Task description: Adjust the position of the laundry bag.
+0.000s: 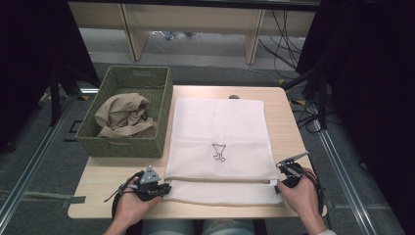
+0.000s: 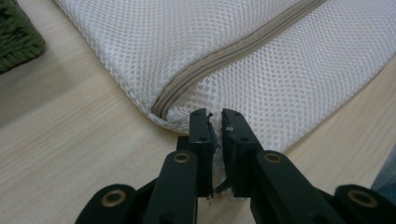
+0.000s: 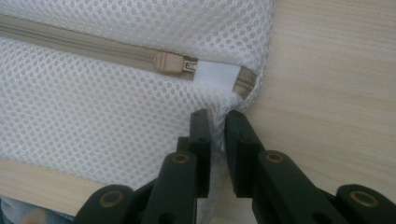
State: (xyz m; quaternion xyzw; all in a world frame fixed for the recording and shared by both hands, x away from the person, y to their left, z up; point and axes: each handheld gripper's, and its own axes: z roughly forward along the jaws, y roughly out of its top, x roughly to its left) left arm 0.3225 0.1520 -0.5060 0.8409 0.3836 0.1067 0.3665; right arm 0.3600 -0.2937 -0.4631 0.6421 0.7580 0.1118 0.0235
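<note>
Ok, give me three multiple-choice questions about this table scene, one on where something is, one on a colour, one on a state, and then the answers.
1. Where does the woven basket stand?
A. On the table's far left part, beside the mesh bag
B. On top of the mesh bag
C. At the table's right edge

2. What colour is the crumpled cloth in the basket?
A. Blue
B. Tan
C. Black

3. What are the left gripper and the right gripper doing?
A. Both lie open beside the basket
B. Each is pinched on a near corner of the mesh bag
C. Both hold the tan cloth

Answers: 1 A, the high view shows the basket left of the bag; 2 B, the cloth is tan; 3 B, each gripper view shows white mesh squeezed between the fingers.
</note>
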